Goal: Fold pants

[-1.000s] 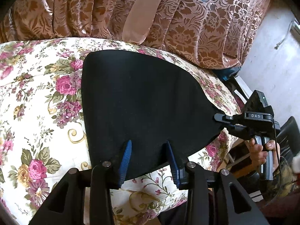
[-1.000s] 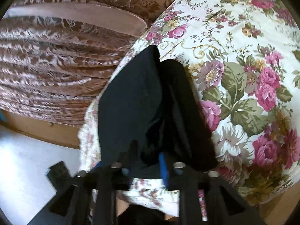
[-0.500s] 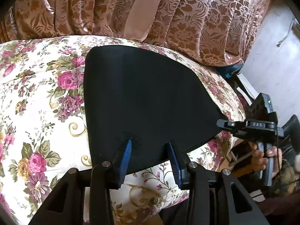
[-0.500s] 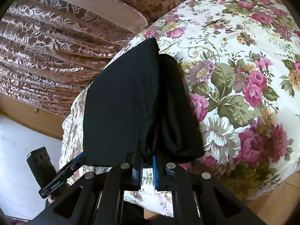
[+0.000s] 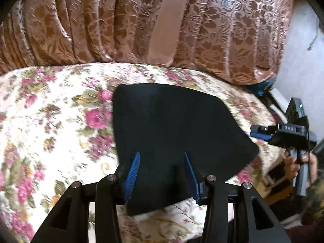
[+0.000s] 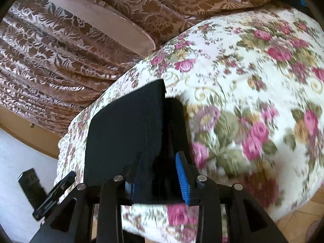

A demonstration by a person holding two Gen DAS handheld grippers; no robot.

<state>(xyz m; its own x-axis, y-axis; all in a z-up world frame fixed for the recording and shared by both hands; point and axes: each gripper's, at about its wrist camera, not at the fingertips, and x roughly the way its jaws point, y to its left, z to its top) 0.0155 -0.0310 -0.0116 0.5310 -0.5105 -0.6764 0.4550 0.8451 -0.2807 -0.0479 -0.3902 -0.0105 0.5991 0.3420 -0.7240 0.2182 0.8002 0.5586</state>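
The black pants lie folded into a flat wedge on the floral bedspread. My left gripper is open, its blue pads either side of the pants' near edge. My right gripper is open over the near end of the pants, where two stacked layers show. In the left wrist view the right gripper sits just off the pants' right corner, apart from the cloth. In the right wrist view the left gripper shows at the lower left.
Brown floral curtains hang behind the bed. The bed's edge drops to a pale floor on one side and wooden flooring on the other. Dark furniture stands by the bed's right side.
My right gripper opened and let go of the pants' corner, then pulled back from it. Both grippers drew back and rose a little; the pants now lie flat.
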